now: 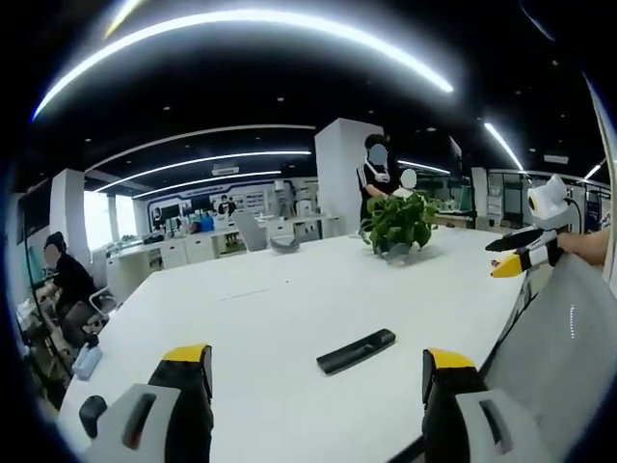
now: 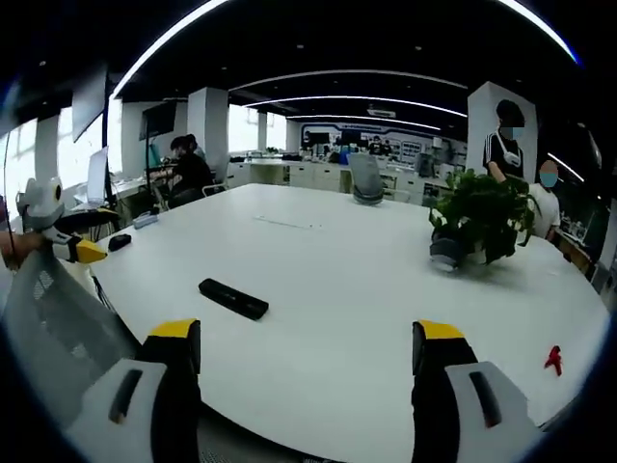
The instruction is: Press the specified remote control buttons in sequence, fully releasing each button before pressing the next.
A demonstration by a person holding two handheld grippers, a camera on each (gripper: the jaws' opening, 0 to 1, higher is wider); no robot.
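A black remote control (image 1: 357, 350) lies flat on the white table (image 1: 270, 289), just beyond my left gripper (image 1: 318, 359), which is open with nothing between its yellow-tipped jaws. In the right gripper view the same remote (image 2: 232, 298) lies left of centre on the table (image 2: 337, 270), ahead and to the left of my right gripper (image 2: 307, 333), which is also open and empty. Neither gripper touches the remote. The right gripper (image 1: 519, 253) also shows at the table's right edge in the left gripper view. The left gripper (image 2: 82, 251) shows at the left edge in the right gripper view.
A potted green plant (image 1: 400, 224) (image 2: 482, 222) stands further back on the table. A small red object (image 2: 553, 360) lies near the right edge. A grey mesh chair back (image 1: 559, 347) (image 2: 58, 328) sits at the table side. People stand and sit around the office behind.
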